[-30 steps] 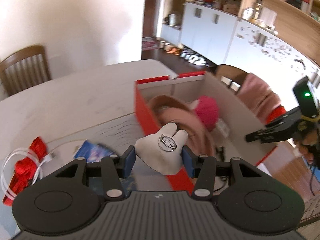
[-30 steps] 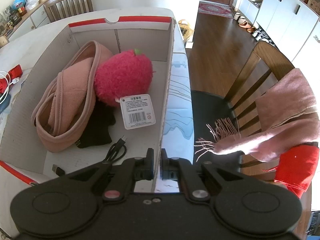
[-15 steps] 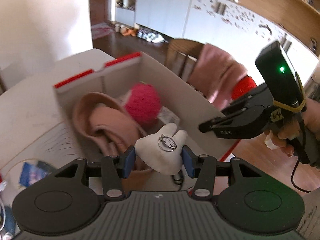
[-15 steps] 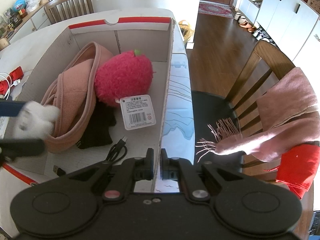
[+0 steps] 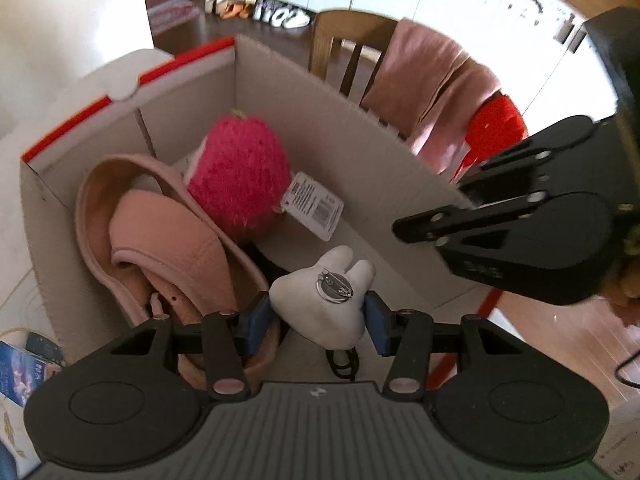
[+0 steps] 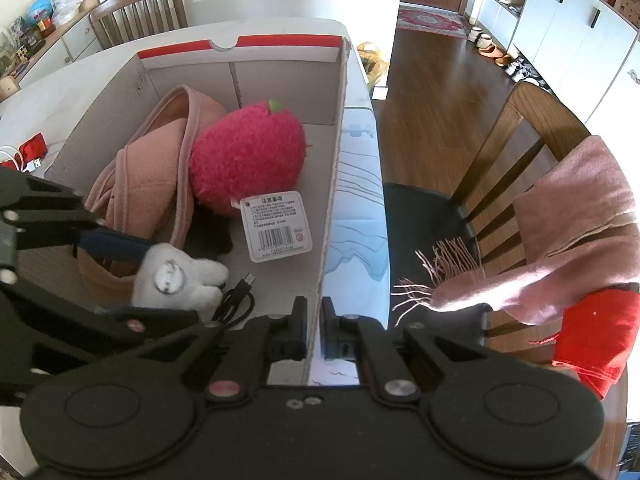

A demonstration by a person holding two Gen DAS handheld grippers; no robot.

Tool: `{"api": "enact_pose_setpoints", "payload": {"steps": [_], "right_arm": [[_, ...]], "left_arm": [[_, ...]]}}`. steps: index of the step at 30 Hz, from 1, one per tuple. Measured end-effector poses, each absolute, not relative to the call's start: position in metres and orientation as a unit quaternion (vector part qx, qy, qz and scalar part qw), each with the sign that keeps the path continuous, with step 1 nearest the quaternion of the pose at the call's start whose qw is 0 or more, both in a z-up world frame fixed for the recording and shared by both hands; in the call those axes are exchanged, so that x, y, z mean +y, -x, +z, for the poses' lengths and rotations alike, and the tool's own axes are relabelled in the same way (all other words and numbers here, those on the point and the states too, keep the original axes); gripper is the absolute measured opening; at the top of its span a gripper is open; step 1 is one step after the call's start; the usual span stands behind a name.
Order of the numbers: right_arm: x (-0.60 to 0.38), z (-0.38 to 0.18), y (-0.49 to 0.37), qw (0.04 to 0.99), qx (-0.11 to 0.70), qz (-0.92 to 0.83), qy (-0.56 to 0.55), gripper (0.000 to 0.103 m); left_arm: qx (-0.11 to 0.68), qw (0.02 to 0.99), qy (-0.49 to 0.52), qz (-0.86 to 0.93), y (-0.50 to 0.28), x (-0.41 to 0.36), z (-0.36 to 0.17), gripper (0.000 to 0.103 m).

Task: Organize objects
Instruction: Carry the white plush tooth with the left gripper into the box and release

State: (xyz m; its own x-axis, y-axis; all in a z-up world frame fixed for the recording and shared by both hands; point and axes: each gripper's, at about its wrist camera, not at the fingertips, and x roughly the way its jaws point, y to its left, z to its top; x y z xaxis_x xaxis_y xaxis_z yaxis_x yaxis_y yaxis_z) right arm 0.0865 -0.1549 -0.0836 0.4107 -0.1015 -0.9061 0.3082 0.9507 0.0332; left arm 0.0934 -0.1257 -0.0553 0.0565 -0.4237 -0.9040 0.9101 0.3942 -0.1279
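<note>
- Left wrist view, item one: our left gripper point(image 5: 318, 316), its blue fingers point(image 5: 253, 322) pressed on either side of a small white plush brooch point(image 5: 326, 304); a round metal pin clasp shows on the plush's upturned face.
- Item two: the brooch hangs above the near end of an open cardboard box point(image 5: 360, 136) with a red rim.
- Item three, inside the box: a folded pink band point(image 5: 160, 236) along the left wall; a fuzzy magenta plush fruit point(image 5: 240, 172) with a green tip just beside it; a white barcode tag point(image 5: 313, 205) at the fruit's right; a black cable point(image 5: 344, 360), partly hidden under the brooch.
- Item four: our right gripper point(image 5: 404, 230) reaches in from the right at the box's right wall; from this side we cannot tell how its fingers stand.
- Item five, beyond the box: a wooden chair point(image 5: 340, 32) draped with a pink scarf point(image 5: 432, 72).
- Right wrist view, item one: our right gripper point(image 6: 315, 330), its fingers nearly together and pinching the box's right wall point(image 6: 334, 184) between them.
- Item two: the left gripper point(image 6: 132, 276) enters from the left edge, carrying the white brooch point(image 6: 176, 280) over the box floor, near the coiled black cable point(image 6: 238, 300) and just beside the pink band point(image 6: 148, 184).
- Item three: the magenta fruit point(image 6: 248, 156) lies mid-box, its tag point(image 6: 277, 226) flat on the floor in front.
- Item four: the box stands on a pale surface point(image 6: 356, 232); the chair point(image 6: 516, 140) and fringed scarf point(image 6: 560, 240) are to the right.
</note>
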Motion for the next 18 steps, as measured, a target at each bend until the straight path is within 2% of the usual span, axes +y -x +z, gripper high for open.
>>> {"api": "enact_pose_setpoints", "payload": {"steps": [11,18], "right_arm": [[-0.157,-0.084,-0.084,0.835,0.528,-0.119,-0.099,0.005],[-0.158,-0.084,-0.084,0.835,0.528,-0.118,-0.1,0.005]], "left_arm": [[0.512,0.659,-0.263,-0.484,-0.101,-0.139,-0.077,0.049],[0.502,0.657,-0.281,-0.486,-0.102,-0.139,-0.083,0.05]]}}
